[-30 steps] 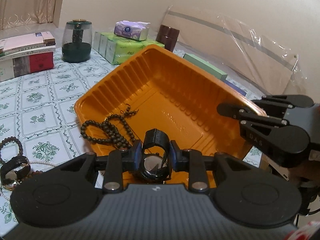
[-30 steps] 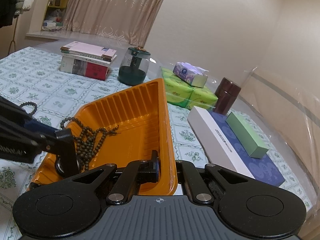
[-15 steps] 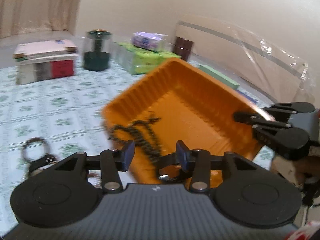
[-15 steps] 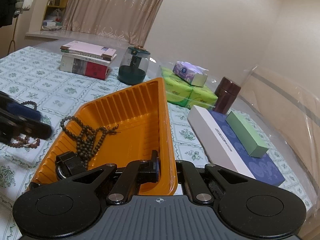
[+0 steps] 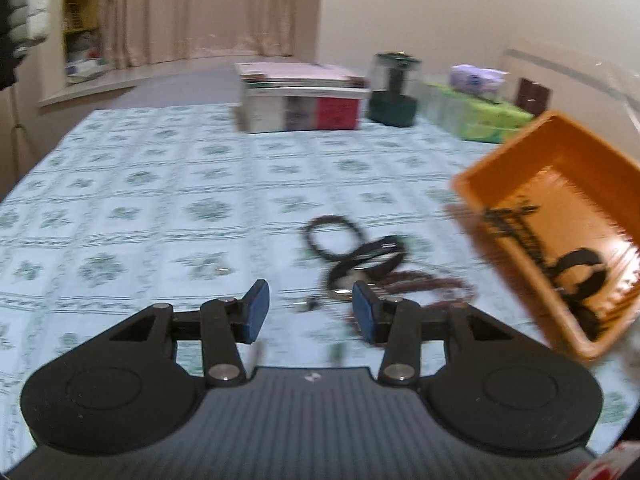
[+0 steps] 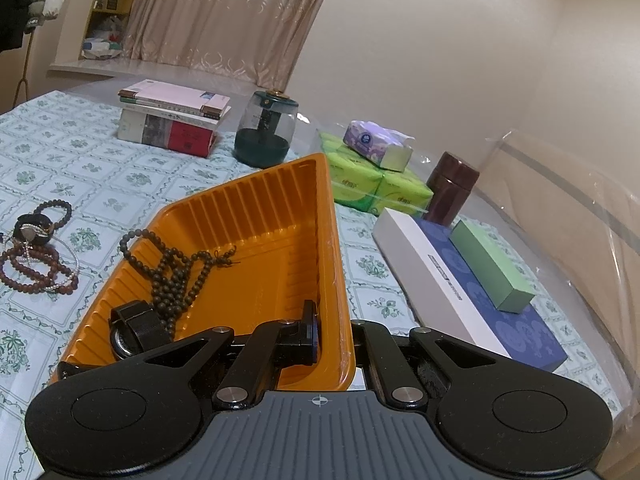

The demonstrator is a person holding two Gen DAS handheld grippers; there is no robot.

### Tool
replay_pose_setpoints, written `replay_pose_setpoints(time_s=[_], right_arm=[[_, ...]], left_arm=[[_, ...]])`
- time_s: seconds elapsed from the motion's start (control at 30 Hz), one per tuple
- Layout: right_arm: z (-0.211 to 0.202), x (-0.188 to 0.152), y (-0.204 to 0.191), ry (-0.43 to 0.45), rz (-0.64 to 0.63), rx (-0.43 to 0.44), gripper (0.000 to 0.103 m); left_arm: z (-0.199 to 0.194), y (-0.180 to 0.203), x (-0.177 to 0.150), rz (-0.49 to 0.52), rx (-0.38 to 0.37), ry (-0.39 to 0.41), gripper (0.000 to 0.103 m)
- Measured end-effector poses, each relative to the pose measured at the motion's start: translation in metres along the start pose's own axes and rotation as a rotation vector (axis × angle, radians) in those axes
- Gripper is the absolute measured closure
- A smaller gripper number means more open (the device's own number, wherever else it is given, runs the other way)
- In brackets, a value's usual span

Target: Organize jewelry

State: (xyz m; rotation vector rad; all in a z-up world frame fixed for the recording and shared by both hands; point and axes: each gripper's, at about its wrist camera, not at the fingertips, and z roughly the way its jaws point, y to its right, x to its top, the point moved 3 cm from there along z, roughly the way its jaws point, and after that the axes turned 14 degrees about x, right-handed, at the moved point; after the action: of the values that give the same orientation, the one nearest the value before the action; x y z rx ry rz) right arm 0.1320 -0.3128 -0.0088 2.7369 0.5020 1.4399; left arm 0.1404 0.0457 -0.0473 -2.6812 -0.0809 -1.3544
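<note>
Two Pieces in the Tray, the Rest Lying on the Cloth

I am holding the left gripper [image 5: 306, 307] above the tablecloth [image 5: 160, 216], its blue pads spread wide with nothing between them. I am gripping the near rim of the orange tray [image 6: 256, 216] with the right gripper [image 6: 335, 336], one finger inside the wall and one outside, pinched shut on it.

No writing is coming through legibly for me. Print is showing on the red spine in the stack of books [image 6: 172, 120], on the green tissue packs [image 6: 372, 184] and on the purple tissue pack [image 6: 376, 142] lying on top of them, but it is all too small to read.

The dark bead necklace [image 6: 176, 276] is lying in the tray with one loop draped over the left rim, and a black-strapped watch [image 6: 134, 328] is sitting at the tray's near left corner, partly hidden by my gripper. On the cloth left of the tray, a second watch [image 6: 32, 232], a dark bead bracelet [image 6: 56, 210] and reddish-brown beads [image 6: 36, 272] are lying tangled together. The left wrist view is blurring them badly.

A green floral check is covering the tabletop. Beige curtains [image 6: 224, 20] are hanging at the far window.
</note>
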Motion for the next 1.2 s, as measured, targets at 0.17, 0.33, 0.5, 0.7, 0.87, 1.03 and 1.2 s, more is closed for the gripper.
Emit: replay_pose_setpoints(time_s=[0.17, 0.33, 0.5, 0.7, 0.87, 1.03, 1.2], right_arm=[[0.000, 0.001, 0.000, 0.000, -0.006, -0.002, 0.099], [0.000, 0.000, -0.001, -0.004, -0.008, -0.006, 0.099], [0.001, 0.000, 0.000, -0.009, -0.008, -0.007, 0.099], [0.001, -0.001, 0.000, -0.010, -0.008, -0.009, 0.099], [0.002, -0.001, 0.001, -0.014, -0.007, -0.012, 0.099], [0.002, -0.001, 0.001, -0.013, -0.008, -0.011, 0.099], [0.002, 0.000, 0.001, -0.011, -0.010, -0.012, 0.099]], left_arm=[[0.019, -0.021, 0.001, 0.018, 0.119, 0.024, 0.061], [0.043, -0.025, 0.004, 0.039, 0.162, 0.013, 0.061], [0.064, -0.022, 0.009, 0.053, 0.164, -0.005, 0.063], [0.085, -0.017, 0.006, 0.095, 0.180, -0.027, 0.074], [0.088, -0.016, 0.006, 0.108, 0.174, -0.023, 0.082], [0.086, -0.015, 0.006, 0.112, 0.166, -0.031, 0.095], [0.073, -0.018, 0.003, 0.091, 0.156, -0.032, 0.095]])
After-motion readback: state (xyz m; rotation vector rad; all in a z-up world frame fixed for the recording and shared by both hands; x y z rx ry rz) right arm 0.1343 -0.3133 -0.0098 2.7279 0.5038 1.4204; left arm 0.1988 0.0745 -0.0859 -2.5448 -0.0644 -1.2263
